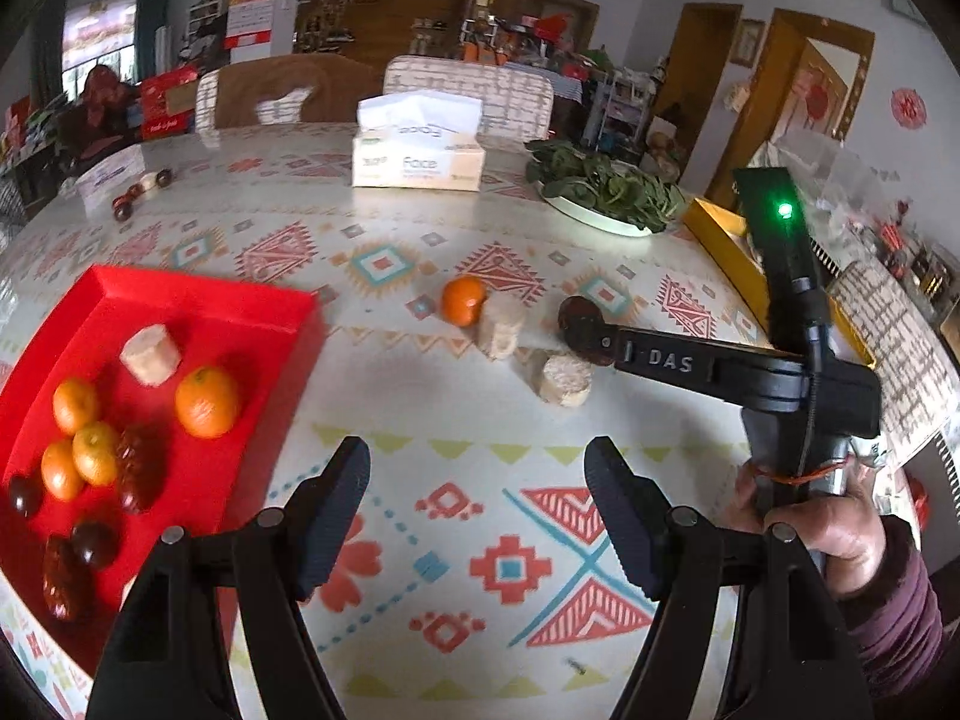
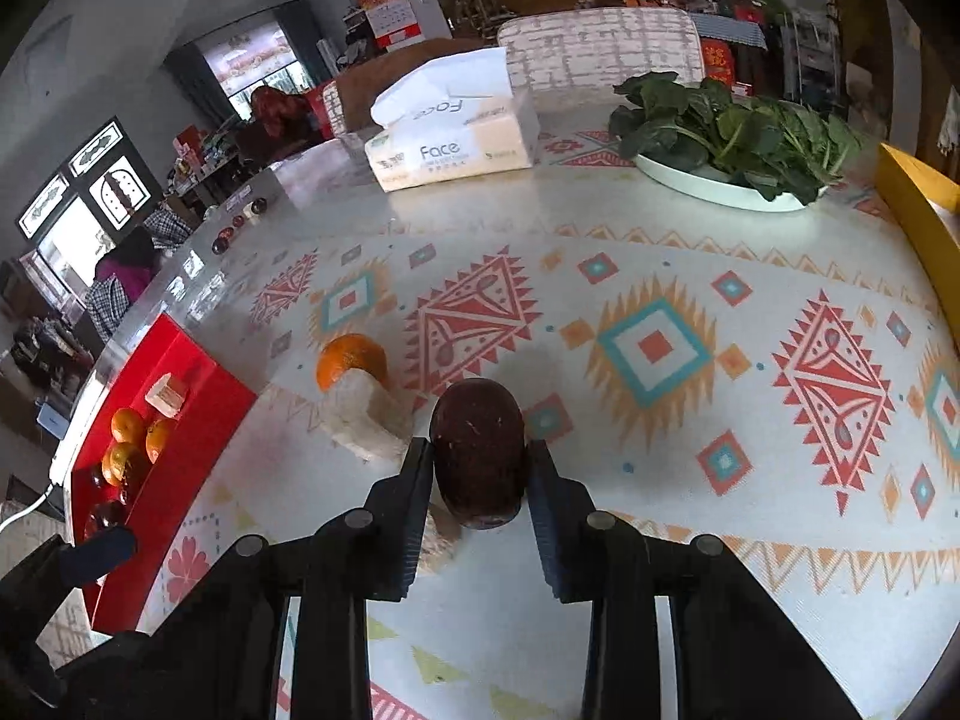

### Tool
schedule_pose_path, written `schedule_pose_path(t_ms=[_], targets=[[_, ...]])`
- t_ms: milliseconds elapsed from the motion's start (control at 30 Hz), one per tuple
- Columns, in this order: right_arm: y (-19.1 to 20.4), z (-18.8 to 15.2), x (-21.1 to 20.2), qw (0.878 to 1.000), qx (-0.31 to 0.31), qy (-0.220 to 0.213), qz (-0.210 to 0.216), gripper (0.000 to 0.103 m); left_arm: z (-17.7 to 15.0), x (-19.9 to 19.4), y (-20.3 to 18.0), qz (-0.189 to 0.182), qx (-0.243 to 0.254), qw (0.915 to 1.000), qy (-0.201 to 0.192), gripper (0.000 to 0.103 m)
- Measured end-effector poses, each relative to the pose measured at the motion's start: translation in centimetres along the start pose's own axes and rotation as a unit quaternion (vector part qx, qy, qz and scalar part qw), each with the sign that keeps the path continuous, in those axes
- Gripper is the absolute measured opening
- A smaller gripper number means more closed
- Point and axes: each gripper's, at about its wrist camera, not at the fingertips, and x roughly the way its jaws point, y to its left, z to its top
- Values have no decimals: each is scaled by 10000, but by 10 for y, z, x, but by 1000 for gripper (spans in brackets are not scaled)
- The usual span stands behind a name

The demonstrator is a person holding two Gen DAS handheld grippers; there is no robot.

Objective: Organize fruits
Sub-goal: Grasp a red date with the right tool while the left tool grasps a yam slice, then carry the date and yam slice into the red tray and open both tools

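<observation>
Showing a white tablecloth [image 2: 600, 570] patterned with red, teal and orange diamonds and zigzags, plus yellow-green triangles near the front edge. Sitting at left, a bright red tray [image 1: 198, 300] carrying orange citrus, dark red fruits and 1 pale beige chunk [image 1: 150, 355]. Lying on the cloth at centre, an orange tangerine [image 2: 351, 360] beside a cream chunk [image 2: 369, 423]. Gleaming dark maroon, flecked with pale specks, a rounded fruit [image 2: 479, 450] between black pads. Resting far off, a cream tissue box [image 2: 450, 147] with grey lettering, and deep green leaves on a white plate [image 2: 720, 192]. Edging the right, a yellow box [image 2: 924, 222].
</observation>
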Motion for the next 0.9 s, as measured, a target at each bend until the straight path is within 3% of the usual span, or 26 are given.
schedule_pose_path(t_ms=[333, 400, 467, 567, 633, 900], targets=[[-38, 3, -28, 9988, 379, -291, -51, 34, 29, 67, -40, 54, 458, 9985, 299, 73], [-44, 4, -29, 9985, 465, -294, -31, 34, 31, 79, -47, 75, 539, 9980, 336, 62], [-46, 5, -28, 9984, 488, -288, -39, 34, 30, 87, -51, 122, 633, 9971, 413, 44], [-48, 7, -28, 9983, 510, -281, -24, 34, 28, 97, -54, 179, 719, 9961, 477, 42], [-49, 7, -28, 9983, 513, -292, 9, 34, 28, 97, -56, 154, 732, 9961, 464, 30], [-49, 7, -27, 9985, 475, -270, -3, 34, 29, 77, -47, 102, 526, 9982, 256, 30]])
